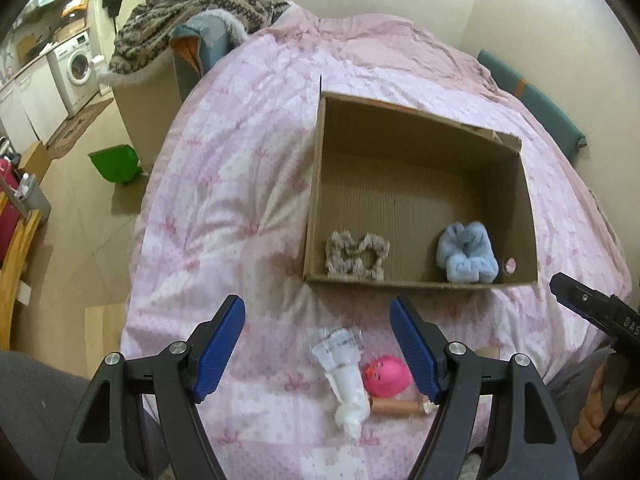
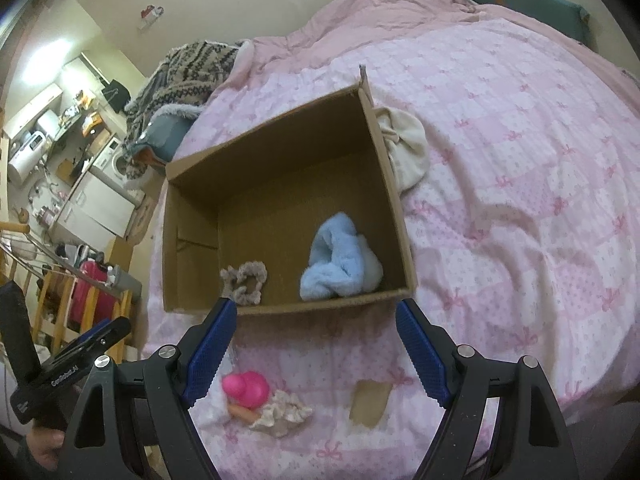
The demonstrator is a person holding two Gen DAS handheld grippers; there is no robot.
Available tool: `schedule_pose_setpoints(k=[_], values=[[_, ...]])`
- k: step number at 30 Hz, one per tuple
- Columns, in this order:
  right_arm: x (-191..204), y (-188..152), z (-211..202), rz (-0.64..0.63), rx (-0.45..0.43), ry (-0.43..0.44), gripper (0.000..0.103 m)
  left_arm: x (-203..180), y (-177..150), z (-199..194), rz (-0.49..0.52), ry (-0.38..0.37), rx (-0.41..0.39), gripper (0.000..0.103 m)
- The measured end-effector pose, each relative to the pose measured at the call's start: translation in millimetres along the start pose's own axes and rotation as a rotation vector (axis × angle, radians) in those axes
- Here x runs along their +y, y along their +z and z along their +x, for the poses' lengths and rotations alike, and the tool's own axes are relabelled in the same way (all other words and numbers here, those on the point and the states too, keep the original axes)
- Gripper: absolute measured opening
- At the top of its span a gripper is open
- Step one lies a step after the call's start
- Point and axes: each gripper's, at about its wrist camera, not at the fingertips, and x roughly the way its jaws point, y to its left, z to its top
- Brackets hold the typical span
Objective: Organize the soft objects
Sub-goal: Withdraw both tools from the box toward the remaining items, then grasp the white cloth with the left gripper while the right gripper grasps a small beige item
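Observation:
An open cardboard box [image 1: 316, 184] [image 2: 394, 200] sits on the pink bedspread. Inside it lie a beige scrunchie [image 1: 356, 256] [image 2: 245, 280] and a fluffy light-blue item [image 1: 466, 252] [image 2: 340, 264]. In front of the box a doll with a pink head [image 1: 386, 374] [image 2: 246, 388] and a white dress [image 1: 344, 380] lies on the cover. My left gripper [image 1: 318, 348] hovers open above the doll, nothing between its blue pads. My right gripper [image 2: 316, 352] is open too, over the cover just right of the doll. A cream soft item [image 2: 408, 148] lies against the box's right wall.
A small cardboard scrap [image 2: 370, 402] lies on the cover near the front edge. A patterned knit blanket [image 1: 200, 8] is piled at the bed's far left corner. A green bin [image 1: 114, 162] stands on the floor to the left. A teal cushion [image 1: 532, 100] lines the wall.

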Motion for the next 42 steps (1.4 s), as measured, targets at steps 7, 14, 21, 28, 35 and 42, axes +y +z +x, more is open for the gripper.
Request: schedule_pose_setpoints(k=[7, 14, 21, 28, 35, 42], values=[[0, -15, 8, -0.013, 0.053, -0.043, 0.087, 0, -10, 15, 0.002, 0.055, 0.045, 0.073], [-7, -18, 24, 0.029, 0.111, -0.062, 0.087, 8, -16, 34, -0.038, 0.056, 0.132, 0.073], [-9, -18, 43, 0.074, 0.162, -0.071, 0.087, 8, -33, 65, -0.084, -0.033, 0.322, 0.072], [-12, -17, 47, 0.087, 0.177, -0.072, 0.087, -5, -56, 103, -0.102, -0.096, 0.494, 0.054], [-14, -17, 46, 0.089, 0.177, -0.072, 0.087, -9, -62, 105, -0.127, -0.175, 0.535, 0.02], [-24, -16, 42, 0.12, 0.173, -0.056, 0.087, 6, -37, 53, -0.098, -0.098, 0.32, 0.019]])
